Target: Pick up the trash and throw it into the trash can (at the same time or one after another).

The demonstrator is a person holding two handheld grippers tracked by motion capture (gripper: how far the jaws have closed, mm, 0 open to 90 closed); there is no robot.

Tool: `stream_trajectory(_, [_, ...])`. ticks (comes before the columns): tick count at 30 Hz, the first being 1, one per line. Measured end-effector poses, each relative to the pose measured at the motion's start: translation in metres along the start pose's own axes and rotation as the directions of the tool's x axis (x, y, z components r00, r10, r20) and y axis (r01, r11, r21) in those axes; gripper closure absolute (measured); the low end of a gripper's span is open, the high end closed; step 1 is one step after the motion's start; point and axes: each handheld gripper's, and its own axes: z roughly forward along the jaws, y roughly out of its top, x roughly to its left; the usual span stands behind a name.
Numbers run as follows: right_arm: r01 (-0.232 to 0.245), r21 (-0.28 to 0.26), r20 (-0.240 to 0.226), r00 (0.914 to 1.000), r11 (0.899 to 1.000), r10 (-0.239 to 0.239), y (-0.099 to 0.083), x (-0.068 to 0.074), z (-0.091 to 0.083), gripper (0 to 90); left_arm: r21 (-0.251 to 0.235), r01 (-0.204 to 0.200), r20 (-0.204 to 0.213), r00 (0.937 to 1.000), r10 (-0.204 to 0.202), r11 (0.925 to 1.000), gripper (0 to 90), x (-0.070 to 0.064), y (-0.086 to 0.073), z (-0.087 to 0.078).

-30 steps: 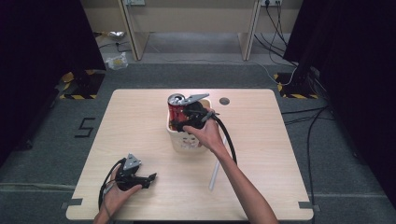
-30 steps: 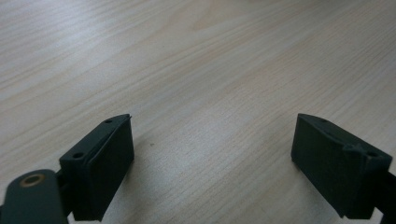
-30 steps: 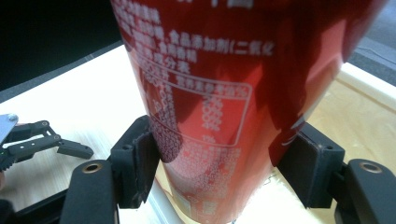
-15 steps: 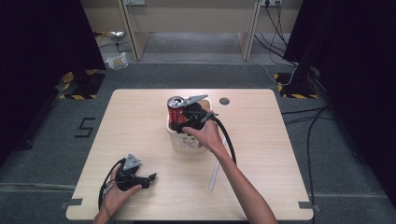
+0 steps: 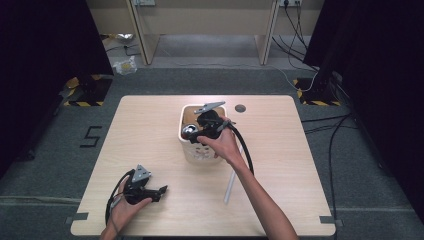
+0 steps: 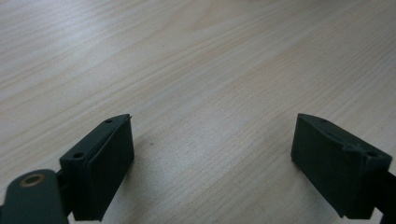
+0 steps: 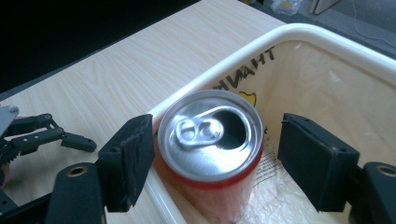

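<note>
Red can [image 7: 210, 154] stands inside the white bin [image 7: 327, 42], right gripper [image 7: 217, 158] spread around it, so best lift straight up, clear of the rim.

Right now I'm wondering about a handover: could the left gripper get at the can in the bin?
Probably not: the left gripper rests near the table's front edge, well apart from the can, which stands inside the bin.
</note>
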Motion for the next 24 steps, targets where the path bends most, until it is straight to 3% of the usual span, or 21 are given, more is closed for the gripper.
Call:
stream_trajectory(11, [-0.008,-0.059,0.018,0.9998,0.998,0.009,0.002,-0.006,-0.027,23.5,-0.001,0.001,-0.001,1.0000,-0.001,1.0000,12.4,0.000,0.000,0.000])
stream_trajectory(24, [0.015,-0.135,0.095,0.9954,0.991,-0.002,-0.006,-0.015,-0.085,23.1,-0.004,0.004,0.000,1.0000,-0.004,1.0000,12.3,0.000,0.000,0.000])
